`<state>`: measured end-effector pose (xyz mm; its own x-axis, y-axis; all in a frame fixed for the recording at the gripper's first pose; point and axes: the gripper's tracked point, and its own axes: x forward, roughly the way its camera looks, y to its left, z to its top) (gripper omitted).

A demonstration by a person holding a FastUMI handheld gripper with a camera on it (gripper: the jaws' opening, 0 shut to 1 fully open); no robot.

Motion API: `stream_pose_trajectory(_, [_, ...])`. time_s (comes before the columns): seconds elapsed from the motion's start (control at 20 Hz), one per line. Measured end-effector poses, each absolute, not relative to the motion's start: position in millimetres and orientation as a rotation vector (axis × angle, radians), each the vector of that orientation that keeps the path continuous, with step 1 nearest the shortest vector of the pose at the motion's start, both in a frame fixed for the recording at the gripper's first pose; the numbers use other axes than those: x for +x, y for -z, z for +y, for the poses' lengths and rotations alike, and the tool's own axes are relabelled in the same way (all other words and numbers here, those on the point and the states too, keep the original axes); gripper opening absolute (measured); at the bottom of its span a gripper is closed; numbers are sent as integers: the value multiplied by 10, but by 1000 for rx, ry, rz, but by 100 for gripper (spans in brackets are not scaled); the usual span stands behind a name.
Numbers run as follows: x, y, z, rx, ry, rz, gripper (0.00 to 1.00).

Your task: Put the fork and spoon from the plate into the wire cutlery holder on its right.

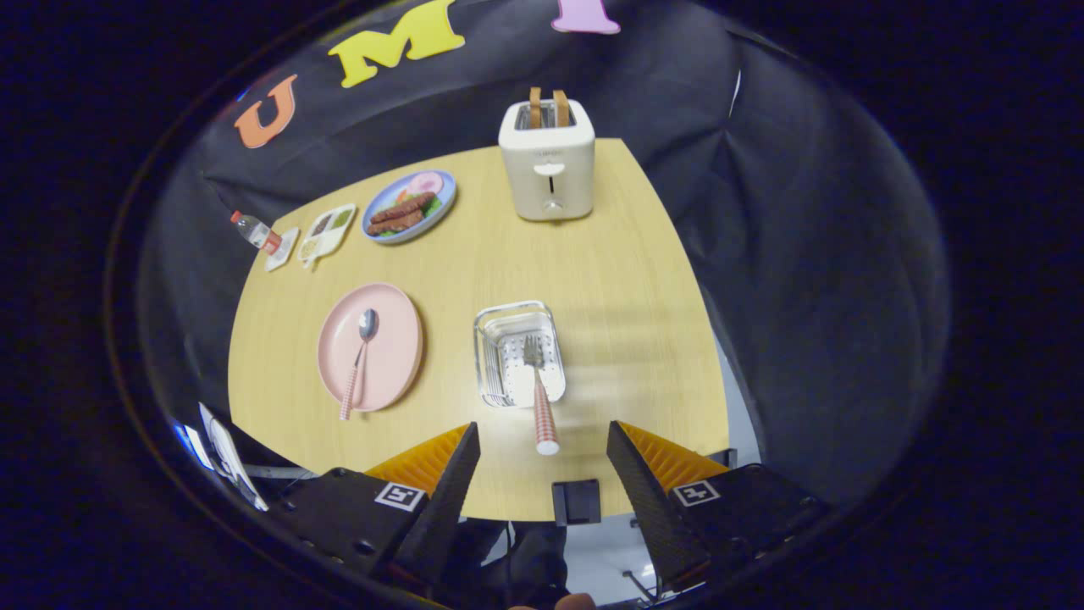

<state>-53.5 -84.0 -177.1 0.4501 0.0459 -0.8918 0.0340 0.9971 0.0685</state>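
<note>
A pink plate (394, 326) lies on the wooden table, left of a wire cutlery holder (491, 326). A spoon (359, 356) with a checked handle rests across the plate, bowl pointing away from me. The fork (540, 398) stands in the holder, tines down inside it, its checked handle leaning out towards me. My gripper (542, 440) is open, raised above the table's near edge. The fork's handle end shows in the gap between my fingers, and neither finger touches it.
A white toaster (547, 169) with two slices stands at the table's far side. A blue plate of food (410, 206), a small divided tray (326, 230) and a bottle (257, 232) sit at the far left. The table's near edge (508, 512) lies just below my fingers.
</note>
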Motion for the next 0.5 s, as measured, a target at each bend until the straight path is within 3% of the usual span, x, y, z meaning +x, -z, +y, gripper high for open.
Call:
stream_pose_trajectory(0.3, [-369, 1338, -110, -27, -110, 793, 97])
stream_pose_trajectory(0.5, [-538, 1598, 765, -13, -210, 758, 96])
